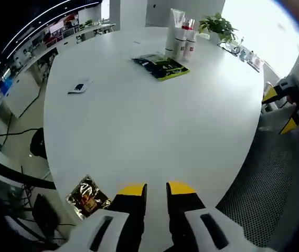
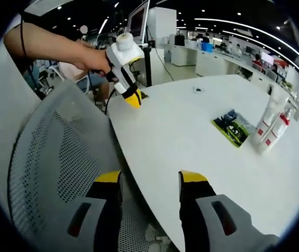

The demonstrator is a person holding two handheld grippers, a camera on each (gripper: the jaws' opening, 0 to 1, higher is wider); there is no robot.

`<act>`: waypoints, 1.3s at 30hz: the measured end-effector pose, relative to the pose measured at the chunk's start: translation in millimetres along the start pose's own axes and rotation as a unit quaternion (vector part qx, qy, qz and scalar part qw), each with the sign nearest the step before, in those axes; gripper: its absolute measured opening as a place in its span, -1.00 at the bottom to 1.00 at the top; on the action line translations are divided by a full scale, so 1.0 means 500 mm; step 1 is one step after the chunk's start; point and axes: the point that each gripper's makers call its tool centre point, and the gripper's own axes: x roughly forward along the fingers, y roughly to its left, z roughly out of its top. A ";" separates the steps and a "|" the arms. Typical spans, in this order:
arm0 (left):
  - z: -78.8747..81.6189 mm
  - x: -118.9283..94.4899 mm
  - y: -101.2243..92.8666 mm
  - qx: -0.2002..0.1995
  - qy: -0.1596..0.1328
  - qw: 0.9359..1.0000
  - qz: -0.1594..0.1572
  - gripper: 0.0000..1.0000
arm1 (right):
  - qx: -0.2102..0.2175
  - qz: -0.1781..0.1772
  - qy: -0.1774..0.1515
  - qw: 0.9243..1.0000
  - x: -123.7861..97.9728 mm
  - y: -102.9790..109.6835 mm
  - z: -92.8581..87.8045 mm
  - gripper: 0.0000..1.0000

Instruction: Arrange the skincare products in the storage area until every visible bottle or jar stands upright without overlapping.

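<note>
At the far side of the white bench [image 1: 139,121], the skincare bottles [image 1: 182,42] are seen upright, clustered beside a green packet [image 1: 161,66].

Left claw [image 1: 156,189] and right claw [image 2: 150,178] are held parted, empty.

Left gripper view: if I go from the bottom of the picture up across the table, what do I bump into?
Left gripper → shiny foil packet at the table edge → small dark device → green and black packet → white bottles with red labels → potted plant.
</note>
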 end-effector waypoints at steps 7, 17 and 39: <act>0.015 -0.040 0.111 -0.075 -0.055 0.988 0.124 -0.05 | 0.002 -0.003 0.001 1.000 0.000 -0.003 -0.002 -0.19; -0.025 -0.038 0.161 -0.175 -0.090 0.971 0.135 0.38 | 0.005 -0.001 0.003 1.000 0.003 -0.002 -0.001 -0.20; -0.012 0.031 0.123 -0.180 -0.063 0.972 0.136 0.02 | 0.018 -0.012 0.006 1.000 0.004 -0.015 -0.003 -0.23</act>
